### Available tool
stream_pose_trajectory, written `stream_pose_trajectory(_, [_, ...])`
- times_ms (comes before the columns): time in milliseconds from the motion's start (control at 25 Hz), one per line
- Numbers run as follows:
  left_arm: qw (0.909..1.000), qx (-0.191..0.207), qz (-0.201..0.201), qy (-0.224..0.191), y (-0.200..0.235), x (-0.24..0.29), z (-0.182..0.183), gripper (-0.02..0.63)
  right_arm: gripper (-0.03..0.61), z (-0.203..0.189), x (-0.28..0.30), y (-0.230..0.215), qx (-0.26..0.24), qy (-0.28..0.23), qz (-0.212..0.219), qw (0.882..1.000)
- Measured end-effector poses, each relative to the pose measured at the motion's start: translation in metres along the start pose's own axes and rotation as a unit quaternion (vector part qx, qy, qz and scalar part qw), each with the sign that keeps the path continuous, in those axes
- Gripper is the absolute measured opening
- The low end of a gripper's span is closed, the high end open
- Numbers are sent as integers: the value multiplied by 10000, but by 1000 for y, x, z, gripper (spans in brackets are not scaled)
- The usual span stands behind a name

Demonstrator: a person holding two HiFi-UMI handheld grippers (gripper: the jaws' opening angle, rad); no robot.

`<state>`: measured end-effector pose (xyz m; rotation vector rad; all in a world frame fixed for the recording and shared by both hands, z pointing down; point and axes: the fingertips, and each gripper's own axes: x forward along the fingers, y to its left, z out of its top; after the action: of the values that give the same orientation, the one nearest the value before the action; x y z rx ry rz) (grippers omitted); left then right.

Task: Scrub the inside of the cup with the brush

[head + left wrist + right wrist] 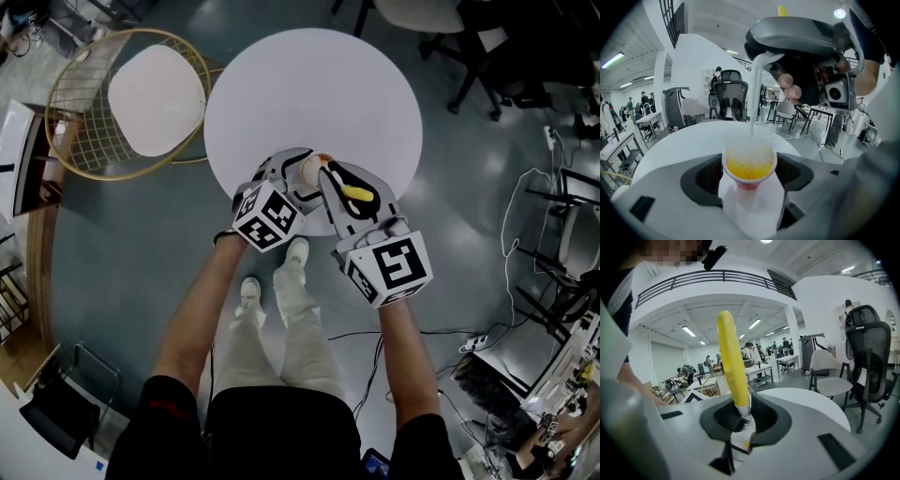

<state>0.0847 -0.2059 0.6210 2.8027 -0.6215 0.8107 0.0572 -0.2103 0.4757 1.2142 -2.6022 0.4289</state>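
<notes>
Your left gripper (749, 180) has its jaws clamped on the cup (749, 165), red outside and yellow inside, over the near edge of the round white table (309, 84). Your right gripper (740, 420) pinches the yellow-handled brush (730, 362), whose white bristles reach down inside the cup. The only print is the black square markers on each gripper's cube.

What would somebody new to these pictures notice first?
First, the small yellow-lined cup with a white rim, clamped in the left tool, with the bristles of a yellow-handled brush pushed into it from above. The right tool is shut on that brush's handle. Both hang over the near part of the round white table.
</notes>
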Motion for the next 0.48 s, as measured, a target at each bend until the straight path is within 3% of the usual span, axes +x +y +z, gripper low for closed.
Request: stream_pose_trajectory(480, [10000,-1,-8,-35,-2,1,-1,360,55,3,14,-13,60,-66,-69,9999])
